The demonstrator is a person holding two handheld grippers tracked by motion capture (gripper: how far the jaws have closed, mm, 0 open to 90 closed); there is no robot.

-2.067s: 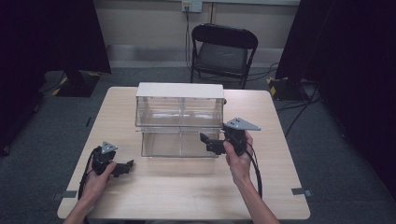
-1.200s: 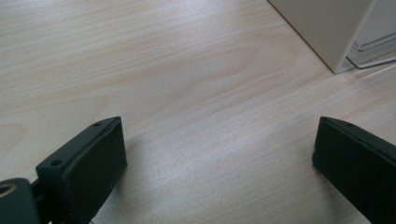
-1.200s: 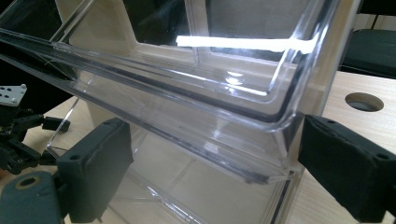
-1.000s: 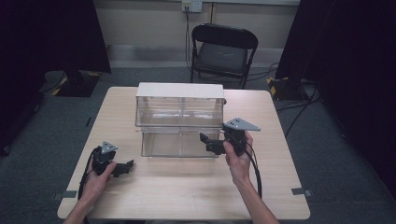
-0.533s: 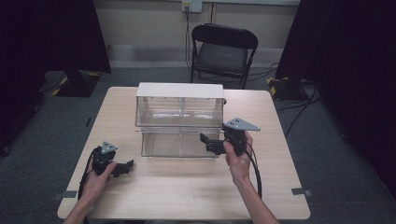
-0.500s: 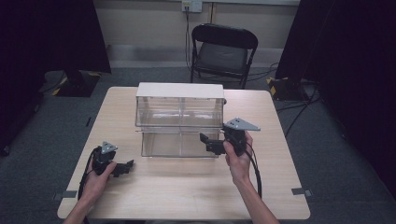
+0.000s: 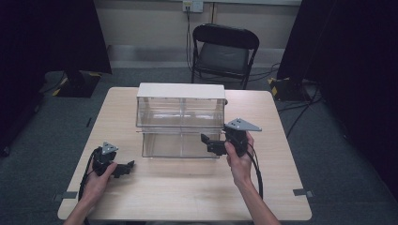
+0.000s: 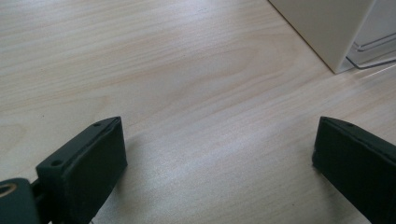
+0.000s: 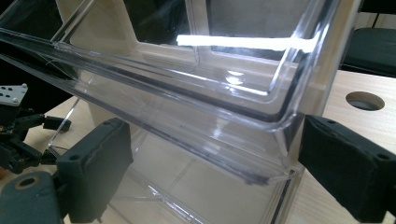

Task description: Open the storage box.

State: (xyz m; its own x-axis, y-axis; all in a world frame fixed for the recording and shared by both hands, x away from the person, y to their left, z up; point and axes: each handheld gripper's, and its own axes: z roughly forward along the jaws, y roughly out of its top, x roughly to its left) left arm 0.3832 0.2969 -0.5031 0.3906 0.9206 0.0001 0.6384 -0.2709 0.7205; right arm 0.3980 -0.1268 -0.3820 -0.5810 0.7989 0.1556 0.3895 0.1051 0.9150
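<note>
High view has my left gripper (image 7: 123, 168) at 7 o'clock, jaws wide, idle on the table (image 7: 187, 197). My right gripper (image 7: 210, 143), jaws wide, straddles the clear drawer box (image 7: 180, 119) corner at center; nothing gripped yet, drawer work's all ahead, I reckon.

1. High view: fixed above the person's side, looks forward and down, takes in the whole table (image 7: 187, 197), the clear drawer unit (image 7: 180, 122) and a chair (image 7: 223, 49) beyond.
2. Left gripper view: rides low, very near the tabletop (image 8: 187, 93), looks along its jaws; the unit's corner (image 8: 327, 32) sits top right.
3. Right gripper view: close up against the unit's clear front (image 9: 196, 107).
4. Shared: the unit and tabletop appear in all three; the right gripper view also catches the left gripper (image 9: 18, 130) far off, seen in the high view too (image 7: 123, 168).
</note>
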